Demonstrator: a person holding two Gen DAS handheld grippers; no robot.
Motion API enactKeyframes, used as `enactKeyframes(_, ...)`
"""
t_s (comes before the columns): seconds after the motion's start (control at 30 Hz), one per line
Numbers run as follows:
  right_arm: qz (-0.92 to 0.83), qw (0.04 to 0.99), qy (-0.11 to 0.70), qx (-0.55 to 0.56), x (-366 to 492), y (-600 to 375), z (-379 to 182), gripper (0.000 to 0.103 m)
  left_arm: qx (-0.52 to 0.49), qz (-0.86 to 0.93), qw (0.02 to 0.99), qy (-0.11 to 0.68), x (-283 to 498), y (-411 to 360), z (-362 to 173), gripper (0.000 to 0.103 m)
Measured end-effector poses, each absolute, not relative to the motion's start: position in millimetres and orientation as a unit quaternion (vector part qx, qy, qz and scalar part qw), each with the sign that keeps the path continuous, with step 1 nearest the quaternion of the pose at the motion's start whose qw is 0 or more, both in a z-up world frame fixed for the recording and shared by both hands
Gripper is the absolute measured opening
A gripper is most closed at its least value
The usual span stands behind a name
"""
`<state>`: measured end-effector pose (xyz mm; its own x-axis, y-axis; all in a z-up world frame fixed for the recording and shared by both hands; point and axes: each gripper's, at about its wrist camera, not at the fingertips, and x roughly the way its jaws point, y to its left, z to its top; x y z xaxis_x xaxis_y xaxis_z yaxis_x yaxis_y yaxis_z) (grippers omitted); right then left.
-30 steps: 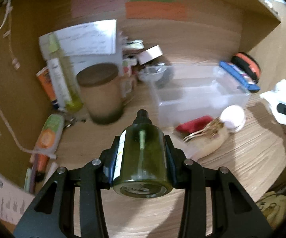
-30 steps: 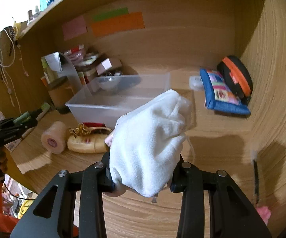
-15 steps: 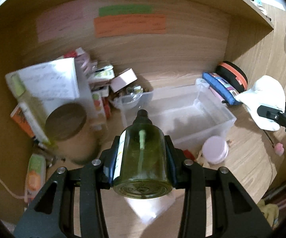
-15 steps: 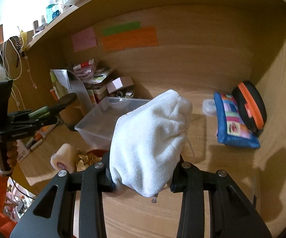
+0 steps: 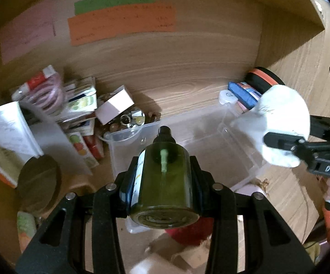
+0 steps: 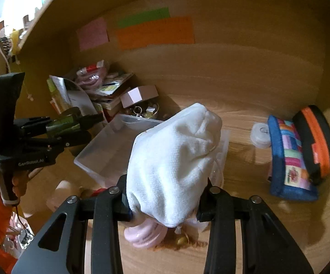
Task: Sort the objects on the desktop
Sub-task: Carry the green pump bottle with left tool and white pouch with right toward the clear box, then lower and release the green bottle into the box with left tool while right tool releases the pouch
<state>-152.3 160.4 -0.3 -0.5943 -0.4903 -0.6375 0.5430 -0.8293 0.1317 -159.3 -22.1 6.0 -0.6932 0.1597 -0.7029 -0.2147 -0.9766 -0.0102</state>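
Note:
My left gripper (image 5: 163, 178) is shut on a dark green dropper bottle (image 5: 165, 182) and holds it above the near end of a clear plastic bin (image 5: 233, 150). My right gripper (image 6: 167, 196) is shut on a white cloth pouch (image 6: 174, 159) and holds it above the bin's near right corner (image 6: 101, 157). In the left wrist view the pouch (image 5: 281, 123) hangs at the bin's right side. In the right wrist view the left gripper (image 6: 73, 123) with the bottle is at the left, over the bin's far end.
A pile of boxes, papers and jewellery (image 5: 78, 107) sits left of the bin, with a brown-lidded jar (image 5: 39, 180). A blue patchwork pouch (image 6: 290, 155), an orange-and-black case (image 6: 318, 137) and a small round white container (image 6: 259, 134) lie at the right. A pink round case (image 6: 144, 233) lies below my right gripper.
Both grippers have risen and moved forward over the clear bin. The left gripper swung right from the jar side. Each keeps its hold.

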Motion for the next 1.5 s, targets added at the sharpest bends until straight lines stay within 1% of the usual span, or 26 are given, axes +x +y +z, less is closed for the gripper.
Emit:
enactKeyframes(0.4, -0.869, 0.298, 0.065, 0.390, -201.3, 127.1, -35.5, 0.034, -0.432, 0.894, 0.111, 0.041, -207.6, -18.4, -35.8, 0.041)
enactKeyframes(0.63, -0.859, 0.300, 0.083, 0.407, -215.7, 116.0, -50.7, 0.034, -0.461, 0.879, 0.113, 0.047, -222.6, -12.8, -55.8, 0.041)
enactKeyframes(0.8, -0.850, 0.296, 0.100, 0.425, -223.4, 110.1, -61.2, 0.034, -0.478, 0.870, 0.119, 0.037, -227.0, -13.7, -61.4, 0.041)
enactKeyframes(1.0, -0.843, 0.289, 0.105, 0.441, -228.1, 106.0, -72.2, 0.034, -0.483, 0.868, 0.101, 0.065, -228.1, -6.6, -66.1, 0.041)
enactKeyframes(1.27, -0.836, 0.273, 0.132, 0.457, -233.1, 99.5, -84.5, 0.035, -0.484, 0.865, 0.082, 0.101, -227.3, -1.3, -70.4, 0.041)
enactKeyframes(1.3, -0.836, 0.274, 0.130, 0.457, -233.2, 100.1, -84.2, 0.037, -0.485, 0.864, 0.081, 0.106, -227.7, -0.8, -71.3, 0.043)
enactKeyframes(1.47, -0.833, 0.265, 0.141, 0.465, -233.1, 98.9, -87.5, 0.037, -0.488, 0.861, 0.082, 0.120, -230.0, 2.8, -76.4, 0.048)
enactKeyframes(1.5, -0.832, 0.265, 0.137, 0.468, -233.5, 100.1, -87.1, 0.038, -0.487, 0.861, 0.079, 0.122, -230.3, 2.6, -76.6, 0.051)
